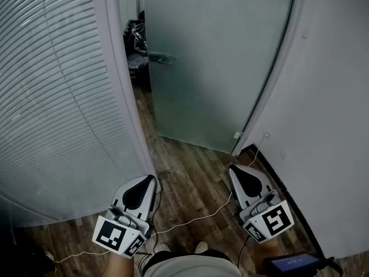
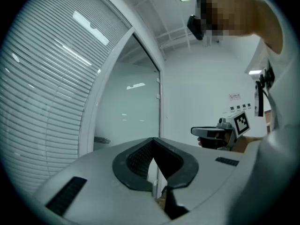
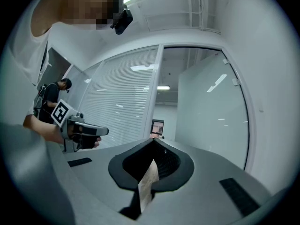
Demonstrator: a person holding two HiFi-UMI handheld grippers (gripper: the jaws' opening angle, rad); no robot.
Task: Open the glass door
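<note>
The frosted glass door (image 1: pixel 219 62) stands swung inward, leaving a gap at its left edge where its metal handle (image 1: pixel 160 57) shows. Both grippers are held low over the wood floor, well short of the door and touching nothing. My left gripper (image 1: pixel 151 179) is shut and empty, pointing at the gap beside the door frame. My right gripper (image 1: pixel 233 169) is shut and empty too, aimed toward the door's hinge side. In the left gripper view the door (image 2: pixel 126 111) and handle (image 2: pixel 101 140) lie ahead of the jaws (image 2: pixel 153 139). The right gripper view has the door (image 3: pixel 211 111) right of the jaws (image 3: pixel 153 140).
A glass wall with white blinds (image 1: pixel 52 97) runs along the left, a white wall (image 1: pixel 328 126) along the right. A thin cable (image 1: pixel 196 217) crosses the floor. Black bags (image 1: pixel 135 36) lie beyond the doorway. A person (image 3: pixel 51 95) stands far left behind.
</note>
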